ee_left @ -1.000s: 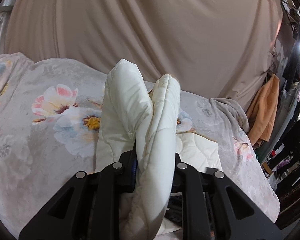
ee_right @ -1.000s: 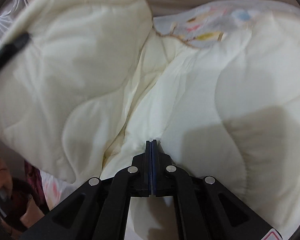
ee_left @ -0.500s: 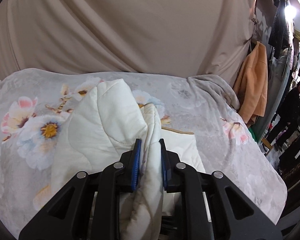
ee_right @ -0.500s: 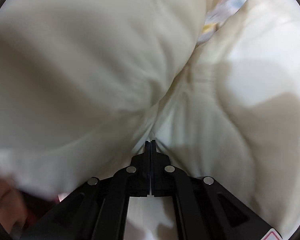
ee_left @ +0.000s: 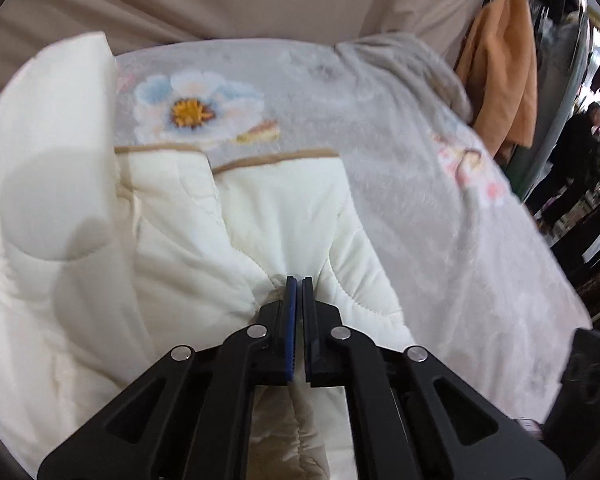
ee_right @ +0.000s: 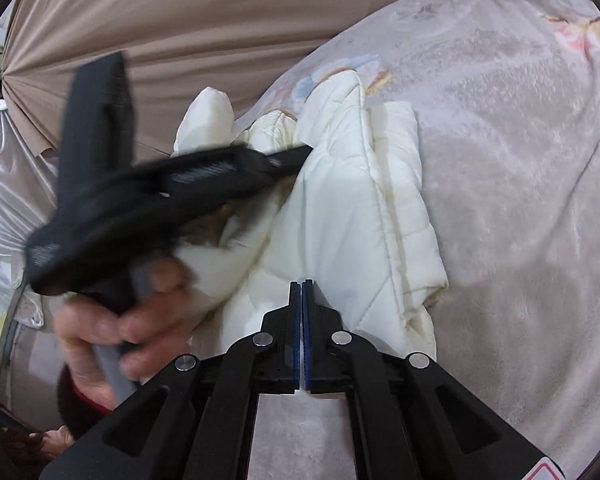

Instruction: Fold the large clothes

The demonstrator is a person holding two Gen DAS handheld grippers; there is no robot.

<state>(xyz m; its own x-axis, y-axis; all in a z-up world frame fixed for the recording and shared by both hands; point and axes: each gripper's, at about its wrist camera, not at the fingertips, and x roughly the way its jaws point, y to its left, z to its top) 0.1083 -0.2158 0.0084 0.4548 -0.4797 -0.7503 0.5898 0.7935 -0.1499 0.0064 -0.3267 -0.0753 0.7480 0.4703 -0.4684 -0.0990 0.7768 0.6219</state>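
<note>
Lowered now, the cream quilted garment (ee_left: pixel 284 216) lies bunched on the floral bed cover (ee_left: pixel 440 200) instead of standing raised between the jaws — a fold being laid, I judge. The left tool (ee_left: pixel 299 280) has narrowed to a pinch on a thin seam; the right tool (ee_right: pixel 301 284) sits closed, seemingly empty, against the garment's near edge.

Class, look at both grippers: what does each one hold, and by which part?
The left gripper pinches a puckered fold of the cream quilted jacket. The right gripper is shut and holds nothing.
</note>
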